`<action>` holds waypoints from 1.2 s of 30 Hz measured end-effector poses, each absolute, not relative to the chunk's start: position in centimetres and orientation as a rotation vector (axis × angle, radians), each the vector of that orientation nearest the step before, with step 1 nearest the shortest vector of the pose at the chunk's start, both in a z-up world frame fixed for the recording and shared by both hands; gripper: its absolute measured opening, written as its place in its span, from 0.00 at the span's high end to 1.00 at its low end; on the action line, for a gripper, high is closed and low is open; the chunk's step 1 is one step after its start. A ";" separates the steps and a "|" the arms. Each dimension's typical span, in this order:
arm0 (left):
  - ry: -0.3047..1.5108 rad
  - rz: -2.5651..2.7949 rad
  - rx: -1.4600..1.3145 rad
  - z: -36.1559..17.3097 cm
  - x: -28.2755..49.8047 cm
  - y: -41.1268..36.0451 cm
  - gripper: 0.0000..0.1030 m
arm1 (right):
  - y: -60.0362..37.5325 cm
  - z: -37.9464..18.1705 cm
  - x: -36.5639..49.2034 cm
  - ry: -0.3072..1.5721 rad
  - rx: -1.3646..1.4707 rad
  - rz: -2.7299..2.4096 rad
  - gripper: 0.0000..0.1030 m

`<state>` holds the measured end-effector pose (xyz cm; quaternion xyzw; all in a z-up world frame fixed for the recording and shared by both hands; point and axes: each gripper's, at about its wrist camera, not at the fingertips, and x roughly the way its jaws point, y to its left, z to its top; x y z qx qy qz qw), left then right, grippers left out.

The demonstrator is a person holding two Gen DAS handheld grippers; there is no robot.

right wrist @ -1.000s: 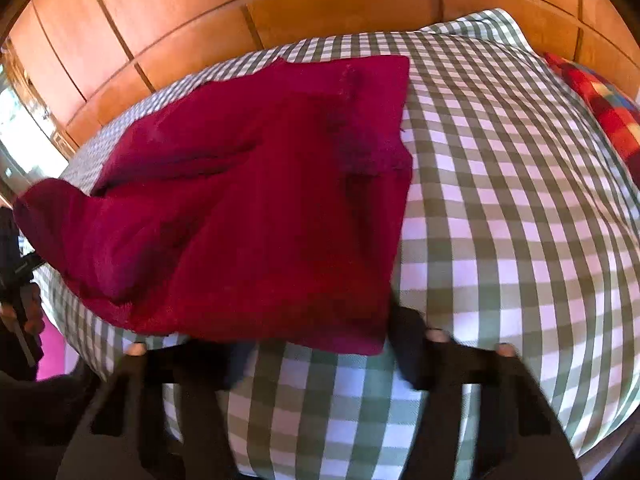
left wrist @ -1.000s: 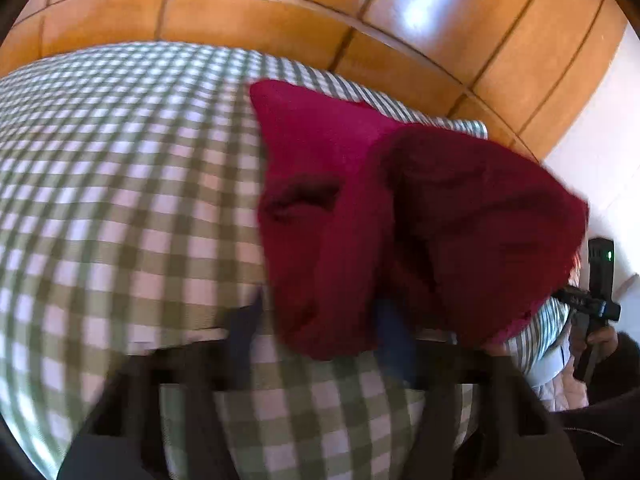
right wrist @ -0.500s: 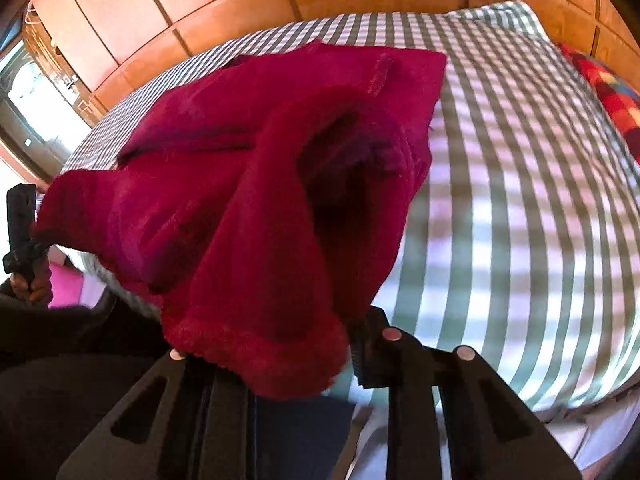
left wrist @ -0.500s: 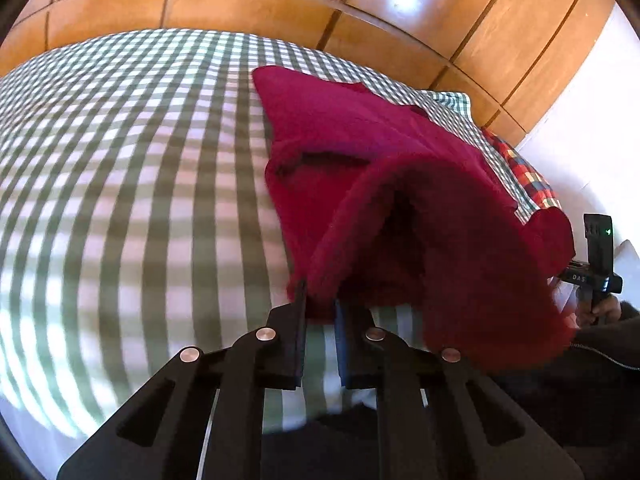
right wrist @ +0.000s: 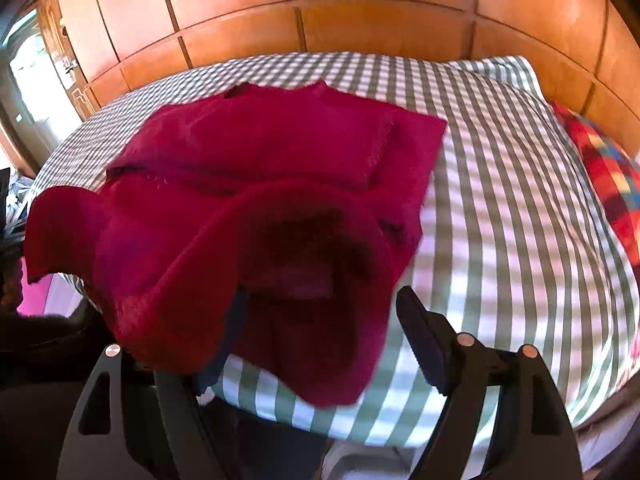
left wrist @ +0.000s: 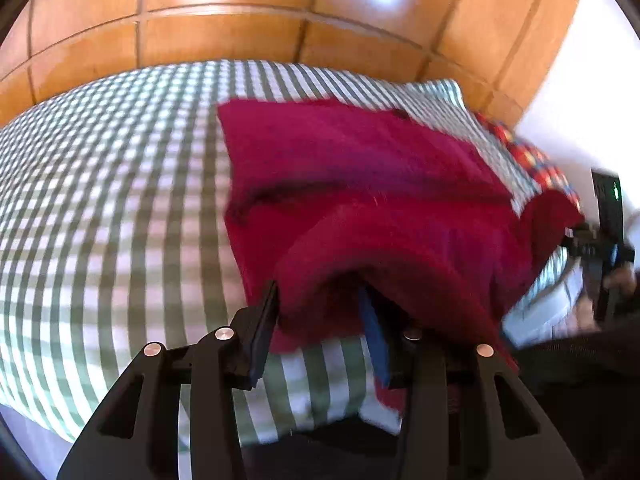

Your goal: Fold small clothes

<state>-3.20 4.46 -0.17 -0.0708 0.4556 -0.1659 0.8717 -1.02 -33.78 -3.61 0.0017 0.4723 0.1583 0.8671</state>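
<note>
A dark red knitted garment (left wrist: 360, 168) lies on the green-and-white checked bed (left wrist: 100, 200); it also shows in the right wrist view (right wrist: 272, 152). Its near edge is folded up and sags loosely between and over the fingers of both grippers. My left gripper (left wrist: 320, 312) is open, with the bunched red fold lying in the gap. My right gripper (right wrist: 320, 312) is open too, with the cloth draped over its left finger. The right gripper also shows at the right edge of the left wrist view (left wrist: 600, 240).
A wooden panelled wall (right wrist: 360, 8) stands behind the bed (right wrist: 520, 200). A red checked pillow (right wrist: 604, 168) lies at the bed's far right, also seen in the left wrist view (left wrist: 532, 160). A window (right wrist: 28, 64) is at the left.
Half a second ago both grippers were shut on the garment's near edge and lifting it. Both have now opened and moved forward, and the folded edge is slumping over the fingers.
</note>
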 end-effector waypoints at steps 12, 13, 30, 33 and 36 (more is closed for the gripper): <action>1.134 -0.100 -0.522 -4.4 5.7 9.7 0.41 | -40.5 -4.8 3.0 0.998 0.368 0.139 0.17; 1.135 -0.116 -0.495 -4.4 5.5 9.6 0.39 | -40.0 -4.6 2.6 0.994 0.335 0.160 0.19; 1.120 -0.140 -0.483 -3.7 4.5 10.2 0.36 | -31.8 -5.2 7.5 1.011 0.031 0.304 1.00; 1.121 -0.139 -0.467 -3.7 4.3 10.2 0.36 | -34.2 -5.9 9.0 1.024 0.157 0.288 1.00; 1.122 -0.139 -0.441 -3.7 4.3 10.0 0.36 | -34.3 -4.8 8.4 1.013 0.143 0.424 0.76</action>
